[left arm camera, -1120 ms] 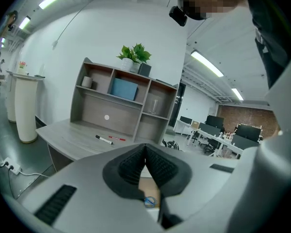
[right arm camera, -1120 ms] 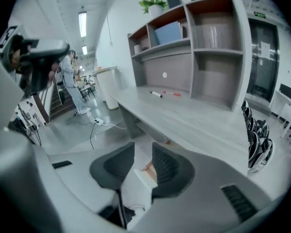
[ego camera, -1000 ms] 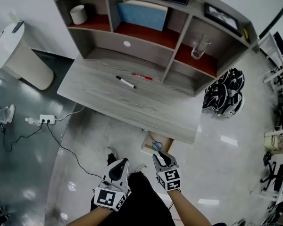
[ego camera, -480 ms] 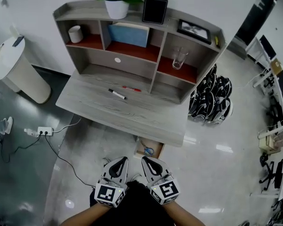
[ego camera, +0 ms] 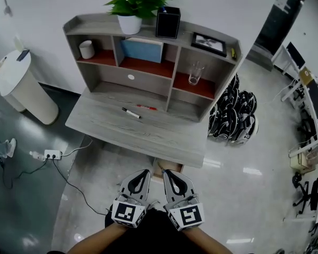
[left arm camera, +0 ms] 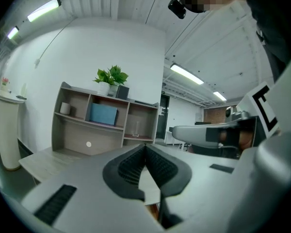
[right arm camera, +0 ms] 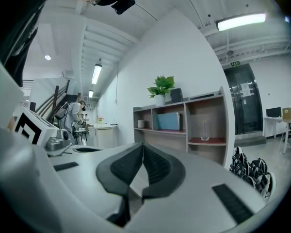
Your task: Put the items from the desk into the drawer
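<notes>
— On desk [ego camera: 148,134], spotting black pen [ego camera: 131,113] beside red pen [ego camera: 146,108], well apart from both grippers.
— Noting left gripper [ego camera: 143,172] pressed shut, empty; right gripper [ego camera: 167,172] just finishing closing on nothing. Glimpsing drawer [ego camera: 158,168] under desk edge, contents hidden.

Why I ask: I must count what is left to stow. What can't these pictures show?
Drawer: head view, mostly hidden by the desk edge and the right gripper; contents unseen.
Black marker, red pen: head view, too small for any detail.
Framed picture: head view, too small to read.
</notes>
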The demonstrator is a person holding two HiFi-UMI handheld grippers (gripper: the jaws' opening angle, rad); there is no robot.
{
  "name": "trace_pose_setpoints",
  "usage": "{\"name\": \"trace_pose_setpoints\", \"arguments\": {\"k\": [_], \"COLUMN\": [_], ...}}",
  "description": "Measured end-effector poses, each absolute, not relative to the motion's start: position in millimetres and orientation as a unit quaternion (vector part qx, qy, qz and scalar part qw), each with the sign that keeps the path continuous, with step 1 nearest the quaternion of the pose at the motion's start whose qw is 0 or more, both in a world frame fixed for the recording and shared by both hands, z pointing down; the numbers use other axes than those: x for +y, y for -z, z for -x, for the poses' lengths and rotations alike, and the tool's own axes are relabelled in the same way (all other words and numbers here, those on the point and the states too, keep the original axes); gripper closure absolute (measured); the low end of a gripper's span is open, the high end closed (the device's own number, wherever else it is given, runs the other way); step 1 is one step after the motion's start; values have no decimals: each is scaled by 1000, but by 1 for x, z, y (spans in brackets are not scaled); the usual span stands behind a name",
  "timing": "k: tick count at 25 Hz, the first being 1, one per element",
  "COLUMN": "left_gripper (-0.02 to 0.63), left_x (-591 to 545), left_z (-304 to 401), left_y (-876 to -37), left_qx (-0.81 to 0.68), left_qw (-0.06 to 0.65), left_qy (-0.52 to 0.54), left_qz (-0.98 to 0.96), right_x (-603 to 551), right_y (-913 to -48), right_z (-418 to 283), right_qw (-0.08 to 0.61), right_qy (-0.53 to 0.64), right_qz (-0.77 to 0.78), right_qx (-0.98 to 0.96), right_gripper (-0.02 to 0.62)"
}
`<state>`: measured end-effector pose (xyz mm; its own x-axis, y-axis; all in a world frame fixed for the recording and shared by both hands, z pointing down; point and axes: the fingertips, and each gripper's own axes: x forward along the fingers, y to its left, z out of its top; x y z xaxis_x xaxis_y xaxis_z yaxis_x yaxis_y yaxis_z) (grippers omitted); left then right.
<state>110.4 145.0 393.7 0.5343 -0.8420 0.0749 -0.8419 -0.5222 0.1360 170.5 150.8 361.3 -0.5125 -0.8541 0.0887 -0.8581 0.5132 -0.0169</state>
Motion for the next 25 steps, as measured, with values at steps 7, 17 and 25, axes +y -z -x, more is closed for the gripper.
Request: {"name": "trace_pose_setpoints", "arguments": {"k": [7,17,25], "left_gripper": [594,594,594], "left_x": [138,114,73], "left_z": [-105,-66,5], "left_y": [-380,-380,-393], "left_qx": [-504,-493,-498], "left_qw": [41,78,105], "left_qy": [0,48,45], "left_qz": [-863,-865,-860], "right_x": [147,118,81], "right_y": [-353,-376,-404], "right_z": [-165,-130,-53], "right_qw": [36,85,137], "right_qy": [-15,-44,-77], "right_qz": [-496,-487,-440], "right_qx": [-867,-868,-884], "right_gripper": [575,575,575]}}
